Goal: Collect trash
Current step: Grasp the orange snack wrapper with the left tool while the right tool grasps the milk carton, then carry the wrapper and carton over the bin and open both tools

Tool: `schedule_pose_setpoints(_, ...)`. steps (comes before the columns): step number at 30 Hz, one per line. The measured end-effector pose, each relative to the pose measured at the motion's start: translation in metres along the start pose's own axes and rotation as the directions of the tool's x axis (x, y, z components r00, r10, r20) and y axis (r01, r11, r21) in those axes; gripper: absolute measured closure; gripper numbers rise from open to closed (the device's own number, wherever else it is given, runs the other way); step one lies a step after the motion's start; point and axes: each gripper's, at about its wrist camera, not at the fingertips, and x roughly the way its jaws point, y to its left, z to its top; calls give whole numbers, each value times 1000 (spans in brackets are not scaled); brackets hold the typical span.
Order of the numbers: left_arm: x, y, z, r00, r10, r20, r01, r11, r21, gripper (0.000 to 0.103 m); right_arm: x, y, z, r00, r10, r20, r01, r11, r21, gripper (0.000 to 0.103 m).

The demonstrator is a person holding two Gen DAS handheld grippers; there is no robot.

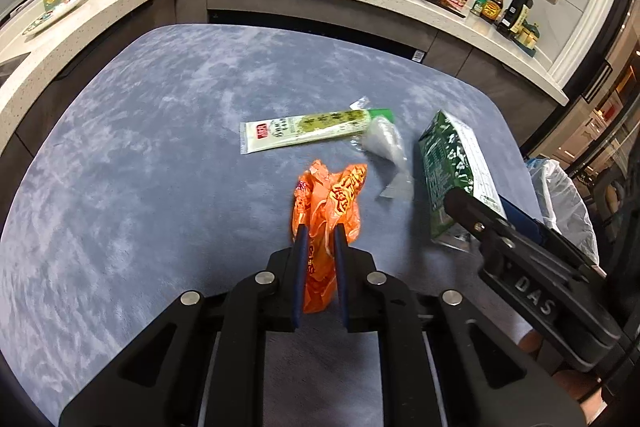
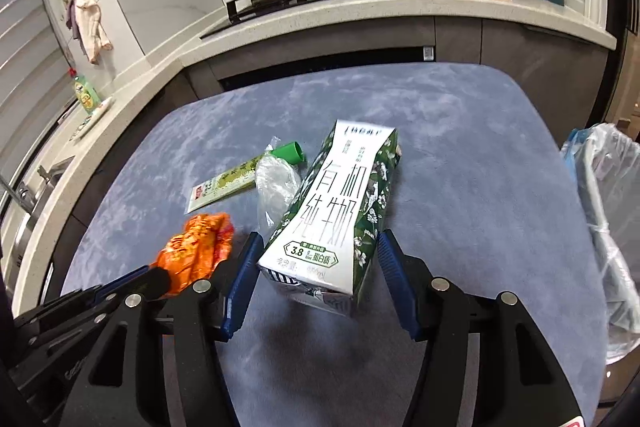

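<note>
Two claws, two bits of trash going on. My left claw (image 1: pixel 320 231) is clenched on the orange wrapper (image 1: pixel 328 199), which sticks up crumpled between the blue pads; in the right wrist view that same wrapper sits at about 8 o'clock from the milk carton (image 2: pixel 340 203). My right claw (image 2: pixel 316 247) has its jaws spread wide on either side of the carton's bottom end, and honestly I can't tell if the pads actually touch it, looks like a small gap on both sides. Carton lies on its side on the blue counter (image 1: pixel 140 147), white face up with the big printed characters, green flowery sides.

Other stuff on the counter: a long green-and-white packet (image 1: pixel 308 131) lying flat at roughly 12 o'clock from the orange wrapper, and a clear crumpled plastic bag (image 1: pixel 386 143) touching the packet's green end, right beside the carton. Off the counter's edge at 3 o'clock is the trash bin (image 2: pixel 608 211) with a clear liner in it. Behind everything, two pans on the stove.
</note>
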Motion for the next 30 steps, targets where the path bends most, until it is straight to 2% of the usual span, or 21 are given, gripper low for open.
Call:
schedule_pose_setpoints(5, -11, -18, -5, 1000, -15, 10, 14, 999, 35, 95, -29, -9, -6, 1000, 8, 30, -8, 1000, -1, 47)
schedule_pose_setpoints(17, -38, -78, -23, 998, -68, 16, 66, 989, 130, 97, -105, -59, -22, 994, -4, 111, -3, 998, 61, 49)
schedule_pose_setpoints(30, -47, -175, -25, 986, -170, 1, 163, 950, 268, 97, -164, -141, -28, 976, -84, 202, 48, 983, 176, 53)
